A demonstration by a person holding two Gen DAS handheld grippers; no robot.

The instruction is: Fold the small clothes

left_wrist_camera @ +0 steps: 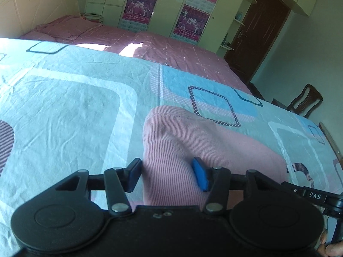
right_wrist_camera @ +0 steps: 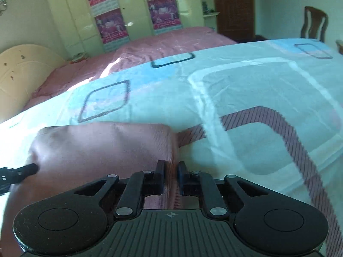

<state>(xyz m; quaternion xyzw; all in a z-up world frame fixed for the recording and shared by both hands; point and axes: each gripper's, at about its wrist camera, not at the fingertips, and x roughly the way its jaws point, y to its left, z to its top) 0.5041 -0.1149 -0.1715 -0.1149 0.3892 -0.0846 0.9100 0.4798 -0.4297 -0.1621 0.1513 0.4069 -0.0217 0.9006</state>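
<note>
A small pink ribbed garment (left_wrist_camera: 182, 141) lies on a pale blue patterned sheet (left_wrist_camera: 75, 111). My left gripper (left_wrist_camera: 167, 176) straddles its near left part. The jaws stand well apart, the black pad at the cloth's left edge and the blue pad (left_wrist_camera: 200, 176) resting on the fabric. In the right wrist view the same garment (right_wrist_camera: 103, 147) is a soft folded mound. My right gripper (right_wrist_camera: 171, 174) is shut on its near right edge, a thin strip of pink cloth pinched between the pads. A finger of the left gripper (right_wrist_camera: 32, 169) shows at the garment's left side.
The sheet (right_wrist_camera: 257, 98) covers the near work surface. Behind it is a bed with a pink cover (left_wrist_camera: 160, 47), a wardrobe with posters (left_wrist_camera: 165, 4) and a brown door (left_wrist_camera: 257, 32). A wooden chair (right_wrist_camera: 314, 24) stands at the far right. A hand (left_wrist_camera: 330, 246) shows at the bottom right.
</note>
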